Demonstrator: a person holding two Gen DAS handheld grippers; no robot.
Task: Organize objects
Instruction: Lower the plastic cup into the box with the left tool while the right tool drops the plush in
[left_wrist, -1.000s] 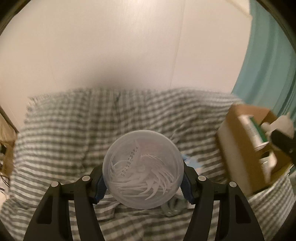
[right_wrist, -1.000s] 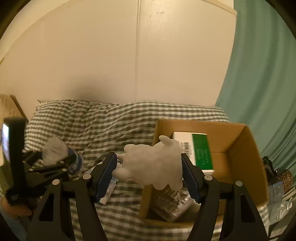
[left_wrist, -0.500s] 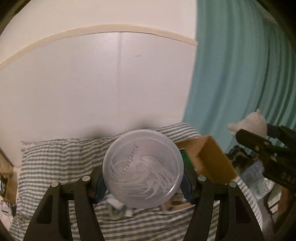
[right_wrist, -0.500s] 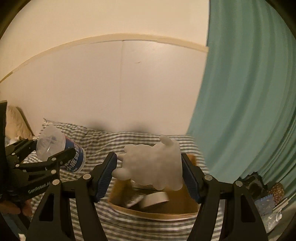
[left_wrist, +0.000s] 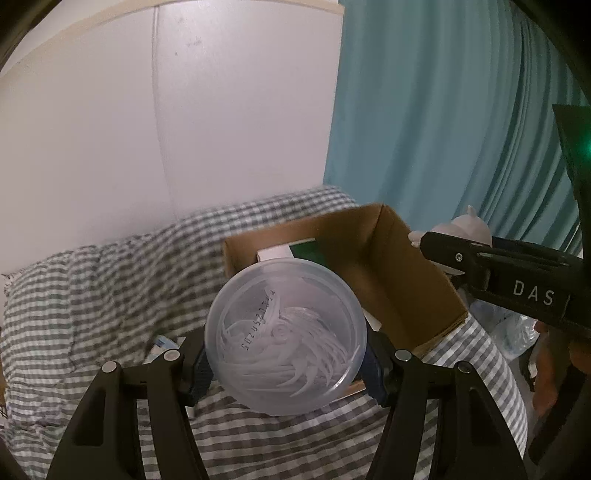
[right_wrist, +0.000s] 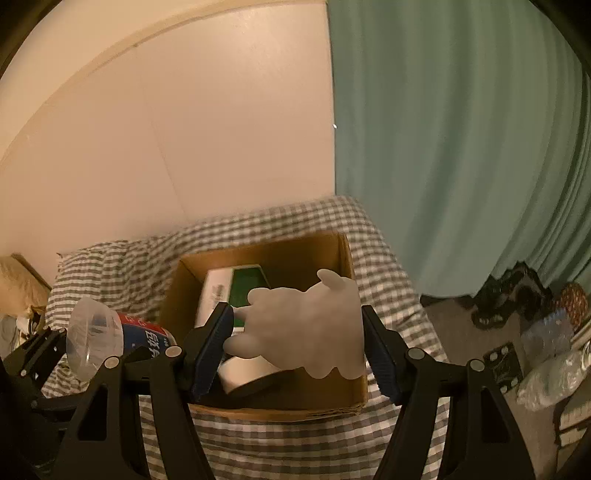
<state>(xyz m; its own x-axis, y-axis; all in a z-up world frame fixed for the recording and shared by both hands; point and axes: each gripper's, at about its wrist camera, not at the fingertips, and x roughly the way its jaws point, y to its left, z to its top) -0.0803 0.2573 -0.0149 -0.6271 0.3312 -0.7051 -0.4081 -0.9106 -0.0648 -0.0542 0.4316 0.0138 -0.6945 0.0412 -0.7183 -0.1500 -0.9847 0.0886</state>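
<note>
Cardboard box (left_wrist: 391, 273) sits open on the grey-and-white checked bedcover (left_wrist: 92, 291), right of centre in my left wrist view, with a green-and-white carton (left_wrist: 295, 251) lying inside it. My left gripper (left_wrist: 286, 360) is clamped on a clear round plastic tub (left_wrist: 284, 332) of white floss picks, its lid facing the camera, low in the middle of the frame and overlapping the box's near left corner. At the right edge my right gripper (left_wrist: 458, 254) reaches in, a pale figurine (left_wrist: 469, 227) showing behind its black finger. A teal curtain (left_wrist: 443, 110) fills the upper right and a white wall (left_wrist: 166, 129) the upper left.

In my right wrist view the same box (right_wrist: 295, 408) lies at lower centre on the bedcover (right_wrist: 122, 273). My right gripper (right_wrist: 297, 341) is closed on the whitish figurine (right_wrist: 306, 328), held in front of the box opening. Behind it I see the carton (right_wrist: 236, 284) and a roll of tape (right_wrist: 243, 373). At lower left my left gripper (right_wrist: 74, 354) holds the tub (right_wrist: 99, 336), whose side carries a red and blue label.
</note>
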